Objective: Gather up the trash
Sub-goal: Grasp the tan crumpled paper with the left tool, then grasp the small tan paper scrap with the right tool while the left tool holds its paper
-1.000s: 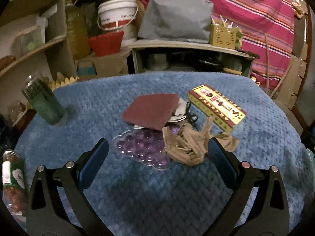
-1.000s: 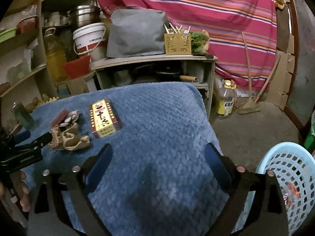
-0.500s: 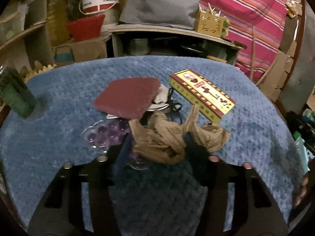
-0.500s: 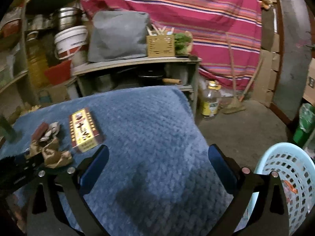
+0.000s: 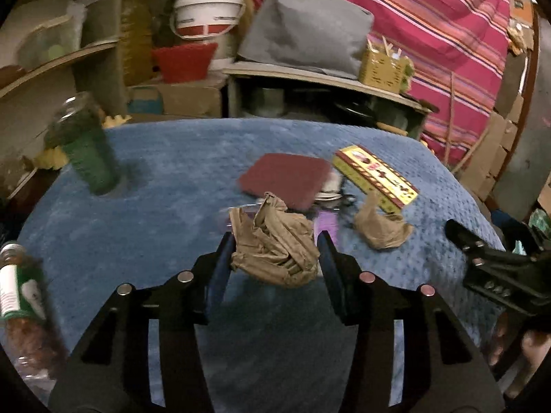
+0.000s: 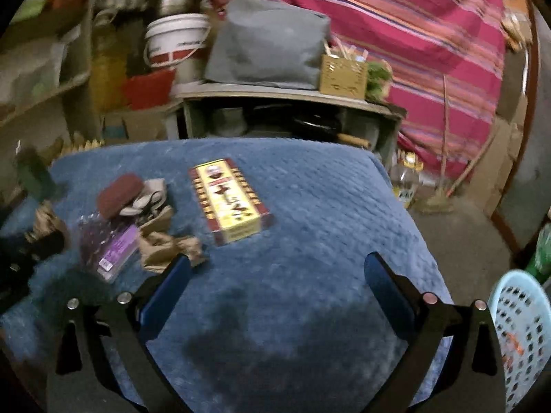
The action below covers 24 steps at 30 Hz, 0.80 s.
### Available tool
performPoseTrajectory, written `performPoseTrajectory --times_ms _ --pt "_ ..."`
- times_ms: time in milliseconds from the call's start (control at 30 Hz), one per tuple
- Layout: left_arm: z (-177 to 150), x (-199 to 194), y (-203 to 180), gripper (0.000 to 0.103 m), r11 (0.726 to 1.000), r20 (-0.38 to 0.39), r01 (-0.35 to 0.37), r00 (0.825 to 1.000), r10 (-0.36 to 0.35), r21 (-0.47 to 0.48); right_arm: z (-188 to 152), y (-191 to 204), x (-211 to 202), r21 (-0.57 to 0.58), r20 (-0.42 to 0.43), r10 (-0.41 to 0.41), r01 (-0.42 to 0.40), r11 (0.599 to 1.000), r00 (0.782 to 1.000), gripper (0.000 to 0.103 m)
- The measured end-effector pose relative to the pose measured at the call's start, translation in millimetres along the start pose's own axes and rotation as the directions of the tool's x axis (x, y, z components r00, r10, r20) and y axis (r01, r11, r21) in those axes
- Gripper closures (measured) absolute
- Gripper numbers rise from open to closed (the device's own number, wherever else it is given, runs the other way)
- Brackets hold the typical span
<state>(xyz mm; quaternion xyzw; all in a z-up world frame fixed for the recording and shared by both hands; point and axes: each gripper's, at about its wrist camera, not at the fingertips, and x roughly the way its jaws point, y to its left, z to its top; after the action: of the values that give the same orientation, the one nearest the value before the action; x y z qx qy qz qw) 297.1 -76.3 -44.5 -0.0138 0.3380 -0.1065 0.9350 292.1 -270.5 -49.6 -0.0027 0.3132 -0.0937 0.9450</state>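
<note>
1. A crumpled wad of brown paper [image 5: 273,246] sits pinched between the blue pads of the left claw [image 5: 272,258], whose fingers are drawn partway in against both its sides; it appears lifted just clear of the blue quilted tabletop [image 5: 165,179].
2. A second, smaller piece of crumpled brown paper [image 5: 380,229] lies on the cloth to the right of the first, just beside the near end of a long yellow and red printed carton [image 5: 377,179].
3. The carton's lid carries large characters and small pictures, but blur leaves none of it readable.
4. Behind the held wad, a flat dark red pad [image 5: 286,179] lies over a white and black bundle that is mostly hidden.
5. A clear plastic tray of purple beads with a lilac label [image 6: 110,246] shows best from the right wrist; its print is too small to read.
6. The right claw [image 6: 275,275] stands fully spread over bare cloth, holding nothing.
7. A light blue perforated plastic basket [image 6: 523,330] stands on the floor at the right, cut off by the frame edge, with something orange inside.
8. At the left, a green glass jar [image 5: 87,158] stands upright, and a labelled jar with brown contents [image 5: 19,306] lies at the edge, its label blurred.
9. A white bucket with a red band [image 5: 206,13] sits on the shelves behind, its lettering illegible.
</note>
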Motion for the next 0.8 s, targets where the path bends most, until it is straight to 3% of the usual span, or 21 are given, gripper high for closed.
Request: performPoseTrajectory --times_ms 233,367,500,633,800 --pt "-8 -9 47 0.055 0.996 0.01 -0.092 0.996 0.092 -0.015 5 41 7 -0.058 -0.018 0.059 -0.06 0.997 0.998 0.007" --pt "-11 -6 68 0.055 0.993 -0.009 -0.116 0.993 0.116 -0.037 8 52 18 -0.078 -0.052 0.092 -0.096 0.992 0.994 0.03" --pt "-11 -6 79 0.055 0.991 -0.012 -0.117 0.993 0.116 -0.063 7 53 28 -0.067 -0.086 0.141 -0.147 0.987 0.986 0.035" --pt "-10 -4 77 0.055 0.991 -0.013 -0.117 0.993 0.117 -0.063 5 58 28 -0.082 -0.1 0.205 -0.213 0.974 0.974 0.06" --pt "-10 -4 68 0.055 0.991 -0.006 -0.129 0.992 0.129 -0.037 3 58 24 -0.087 -0.084 0.21 -0.217 0.972 0.974 0.063"
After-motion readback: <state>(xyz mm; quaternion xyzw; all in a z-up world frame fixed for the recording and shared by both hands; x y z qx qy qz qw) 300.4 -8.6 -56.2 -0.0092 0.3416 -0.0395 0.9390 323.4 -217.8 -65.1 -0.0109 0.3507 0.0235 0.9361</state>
